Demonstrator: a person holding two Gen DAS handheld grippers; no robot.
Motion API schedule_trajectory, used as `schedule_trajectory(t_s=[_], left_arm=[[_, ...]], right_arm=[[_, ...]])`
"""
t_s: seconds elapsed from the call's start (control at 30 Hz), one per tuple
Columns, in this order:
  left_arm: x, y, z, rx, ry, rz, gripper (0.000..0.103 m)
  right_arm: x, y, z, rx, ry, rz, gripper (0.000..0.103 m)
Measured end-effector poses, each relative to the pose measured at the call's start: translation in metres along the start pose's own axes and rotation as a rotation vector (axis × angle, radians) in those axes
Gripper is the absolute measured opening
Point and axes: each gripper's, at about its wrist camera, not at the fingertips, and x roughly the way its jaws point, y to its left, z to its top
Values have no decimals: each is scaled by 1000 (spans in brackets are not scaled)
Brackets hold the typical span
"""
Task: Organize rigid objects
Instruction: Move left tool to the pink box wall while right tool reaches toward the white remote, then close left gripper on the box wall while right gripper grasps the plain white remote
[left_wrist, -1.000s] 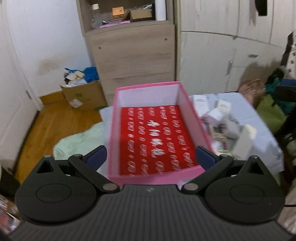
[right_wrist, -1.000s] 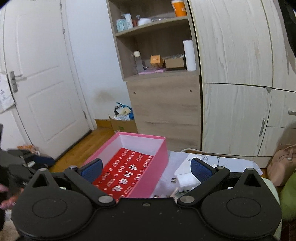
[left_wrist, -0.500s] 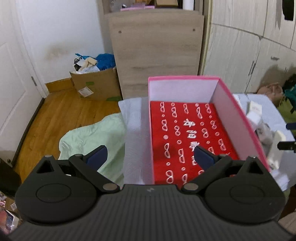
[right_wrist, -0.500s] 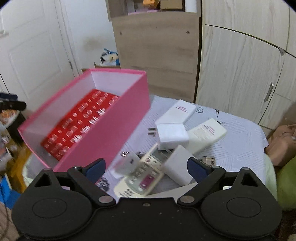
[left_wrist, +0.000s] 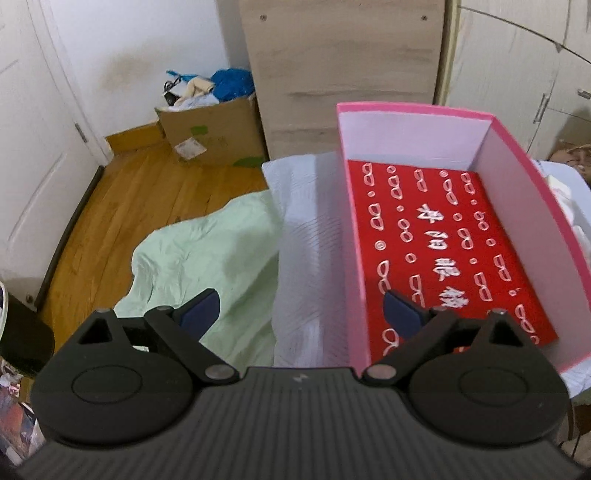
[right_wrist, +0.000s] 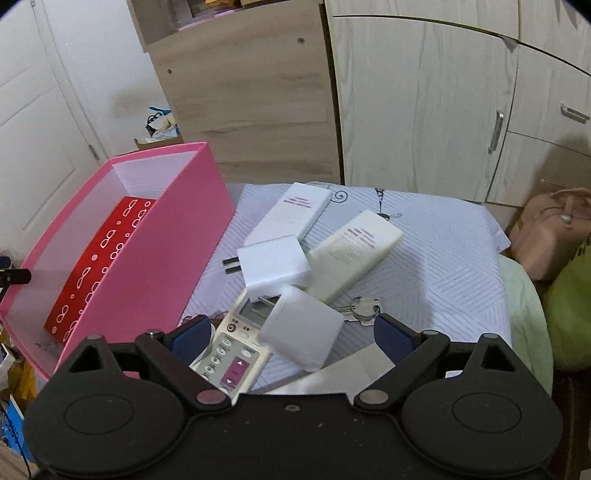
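Both jaws wide and empty: right gripper hovers over the white charger just right of the pink box, left gripper straddles the box's left wall; closing there likely shoves the box.

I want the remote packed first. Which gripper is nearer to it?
Right. The right gripper hangs open just above the remote; the left gripper straddles the pink box's near wall, the remote out of its view.
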Motion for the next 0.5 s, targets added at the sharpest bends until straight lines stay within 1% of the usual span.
schedule_trajectory(t_s=[0.07, 0.17, 0.23, 0.3, 0.4, 0.5], left_arm=[[9, 3, -3, -12, 26, 7, 96], [18, 6, -5, -41, 43, -25, 82], [21, 6, -6, -59, 51, -50, 70], [22, 5, -6, -77, 55, -77, 66], [25, 1, -5, -78, 42, -90, 65], [30, -2, -4, -84, 35, -84, 65]], right_arm=[[3, 0, 0, 1, 10, -2, 97], [10, -2, 0, 21, 50, -9, 97], [16, -7, 0, 54, 101, -59, 97], [19, -19, -2, 121, 146, -97, 97], [19, -41, -7, 260, 194, -86, 97], [23, -52, -14, 332, 257, -41, 97]])
